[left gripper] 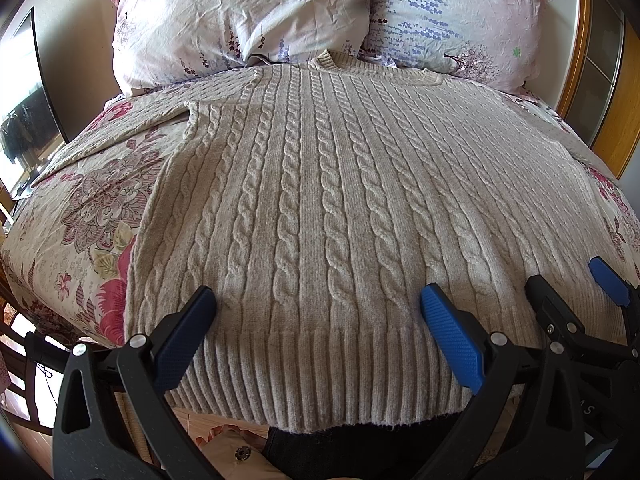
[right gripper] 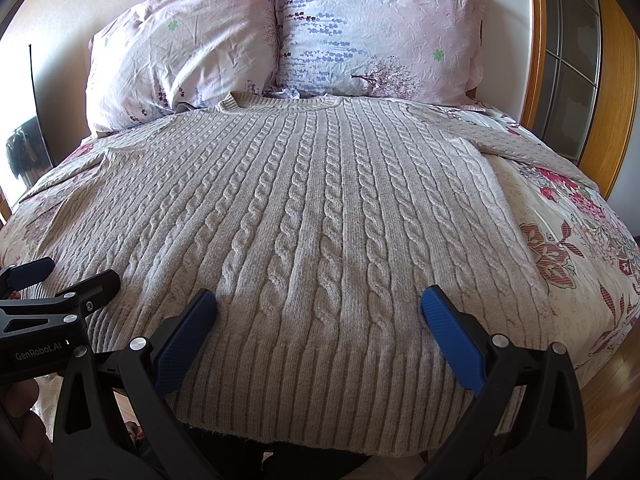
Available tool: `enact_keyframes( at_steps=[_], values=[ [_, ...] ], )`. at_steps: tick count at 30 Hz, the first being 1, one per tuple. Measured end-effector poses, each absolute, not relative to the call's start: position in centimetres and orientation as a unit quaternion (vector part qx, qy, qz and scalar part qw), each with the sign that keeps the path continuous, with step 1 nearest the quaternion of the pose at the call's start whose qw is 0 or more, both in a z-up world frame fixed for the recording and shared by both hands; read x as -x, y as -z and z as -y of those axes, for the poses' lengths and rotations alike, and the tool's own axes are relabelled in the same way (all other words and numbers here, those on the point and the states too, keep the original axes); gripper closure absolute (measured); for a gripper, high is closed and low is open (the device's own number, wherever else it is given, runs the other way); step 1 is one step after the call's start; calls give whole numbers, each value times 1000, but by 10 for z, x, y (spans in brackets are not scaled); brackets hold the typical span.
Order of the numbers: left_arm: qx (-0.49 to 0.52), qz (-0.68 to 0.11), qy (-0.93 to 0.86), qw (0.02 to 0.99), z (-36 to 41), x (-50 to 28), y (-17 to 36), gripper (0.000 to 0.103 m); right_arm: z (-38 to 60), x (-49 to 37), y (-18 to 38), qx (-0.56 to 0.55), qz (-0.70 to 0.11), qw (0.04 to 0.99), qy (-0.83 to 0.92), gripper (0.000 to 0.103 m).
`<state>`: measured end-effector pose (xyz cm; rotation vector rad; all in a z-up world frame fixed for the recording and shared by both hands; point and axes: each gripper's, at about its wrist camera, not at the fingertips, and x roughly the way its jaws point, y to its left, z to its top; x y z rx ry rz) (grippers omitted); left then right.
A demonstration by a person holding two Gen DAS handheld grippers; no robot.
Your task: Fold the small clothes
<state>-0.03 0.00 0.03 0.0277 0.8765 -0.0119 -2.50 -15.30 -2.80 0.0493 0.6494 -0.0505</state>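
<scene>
Hovering both grippers spread wide over one sweater [left gripper: 320,208].
I count two pillows [right gripper: 180,60], left gripper [left gripper: 318,300], right gripper [right gripper: 318,304].

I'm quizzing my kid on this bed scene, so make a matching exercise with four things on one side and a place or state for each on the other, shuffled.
Things:
1. cable-knit sweater
2. pillows
3. left gripper
4. ribbed hem

Descriptions:
A. propped at the head of the bed
B. open, above the hem
C. spread flat on the floral bedspread
D. the sweater edge nearest the cameras

Pairs: 1-C, 2-A, 3-B, 4-D
</scene>
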Motion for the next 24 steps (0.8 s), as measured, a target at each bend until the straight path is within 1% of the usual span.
enact_keyframes(
  at_steps=[24],
  values=[
    [-14,-423,6,906,0,0,0,2,150,24,29,-21,-319,947,21,1]
  ],
)
